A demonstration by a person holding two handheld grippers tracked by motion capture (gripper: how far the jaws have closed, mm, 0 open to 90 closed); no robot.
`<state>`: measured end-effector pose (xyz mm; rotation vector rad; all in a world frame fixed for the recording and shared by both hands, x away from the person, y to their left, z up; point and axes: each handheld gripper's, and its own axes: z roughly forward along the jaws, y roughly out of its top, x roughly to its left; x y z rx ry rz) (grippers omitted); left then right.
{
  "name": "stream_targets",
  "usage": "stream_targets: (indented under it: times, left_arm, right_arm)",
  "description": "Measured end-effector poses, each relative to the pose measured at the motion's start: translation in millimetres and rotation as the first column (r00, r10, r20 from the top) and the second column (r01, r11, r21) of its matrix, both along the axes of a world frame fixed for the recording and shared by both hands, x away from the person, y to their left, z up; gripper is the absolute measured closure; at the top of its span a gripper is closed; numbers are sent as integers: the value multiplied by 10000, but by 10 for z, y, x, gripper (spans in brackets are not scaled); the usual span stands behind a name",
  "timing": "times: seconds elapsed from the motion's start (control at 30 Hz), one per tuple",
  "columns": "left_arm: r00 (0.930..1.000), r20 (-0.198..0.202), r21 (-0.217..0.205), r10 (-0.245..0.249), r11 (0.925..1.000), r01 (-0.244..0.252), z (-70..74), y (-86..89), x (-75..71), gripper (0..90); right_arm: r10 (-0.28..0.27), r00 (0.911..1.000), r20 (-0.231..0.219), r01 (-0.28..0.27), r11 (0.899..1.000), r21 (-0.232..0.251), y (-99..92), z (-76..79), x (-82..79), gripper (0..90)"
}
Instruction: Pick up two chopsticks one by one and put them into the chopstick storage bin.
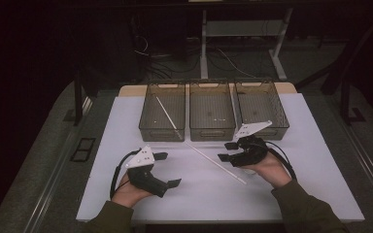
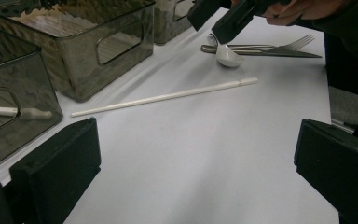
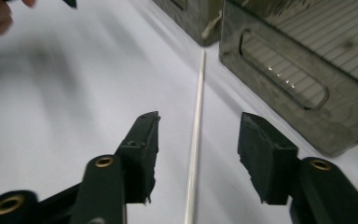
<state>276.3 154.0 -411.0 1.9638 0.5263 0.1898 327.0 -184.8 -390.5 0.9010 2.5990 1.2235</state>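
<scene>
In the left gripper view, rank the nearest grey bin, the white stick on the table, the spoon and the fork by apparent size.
1. Nearest grey bin, though nearness inflates it.
2. White stick, longest thin item.
3. Fork and spoon: too overlapped and far off to rank.

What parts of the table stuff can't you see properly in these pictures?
- Stick: near end cut off by the right gripper view's bottom edge.
- Fork and spoon: partly hidden behind the right gripper in the left gripper view.
- Second stick: blurred by the smoky bin wall.
</scene>
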Motion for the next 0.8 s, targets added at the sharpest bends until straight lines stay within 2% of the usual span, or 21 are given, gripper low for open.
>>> stream_targets:
  times: [0.23, 0.5, 0.8]
  left_arm:
    - [10000, -55, 23, 3, 10000, -3, -4, -1, 2, 0]
    - [10000, -90, 22, -4, 10000, 4, -7, -7, 1, 0]
    - [10000, -95, 14, 16, 10000, -16, -6, -3, 2, 0]
  right_arm:
    - [210, 9991, -355, -231, 9979, -599, 95, -122, 12, 582]
    - [164, 9966, -808, -255, 9933, -1127, 154, -248, 31, 671]
    - [50, 9949, -1005, -220, 9855, -1682, 227, -378, 41, 739]
